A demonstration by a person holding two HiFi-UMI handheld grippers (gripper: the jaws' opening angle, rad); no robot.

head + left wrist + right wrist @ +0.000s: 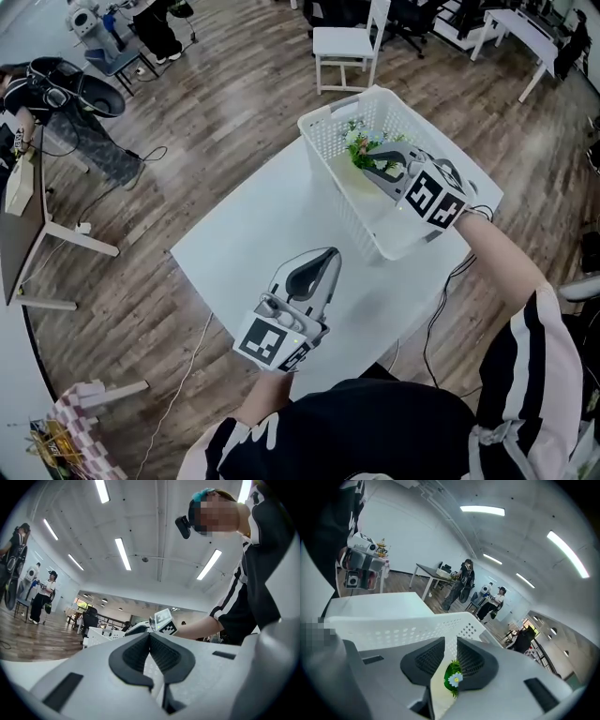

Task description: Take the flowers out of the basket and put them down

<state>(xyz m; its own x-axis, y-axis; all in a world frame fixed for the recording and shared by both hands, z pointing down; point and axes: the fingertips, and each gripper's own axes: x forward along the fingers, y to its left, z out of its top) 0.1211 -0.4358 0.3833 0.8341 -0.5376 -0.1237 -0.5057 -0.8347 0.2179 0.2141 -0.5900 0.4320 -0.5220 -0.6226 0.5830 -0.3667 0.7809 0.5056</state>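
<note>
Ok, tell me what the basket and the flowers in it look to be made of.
The basket looks like white moulded plastic, matte, its walls punched with regular holes. The flowers seem artificial, plastic or fabric, I cannot tell which: the green is uniformly bright.

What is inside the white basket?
A bunch of flowers lies in the basket, and the right gripper reaches in with one white flower between its parted jaws. The gripper covers part of the bunch and the basket bottom under it.
</note>
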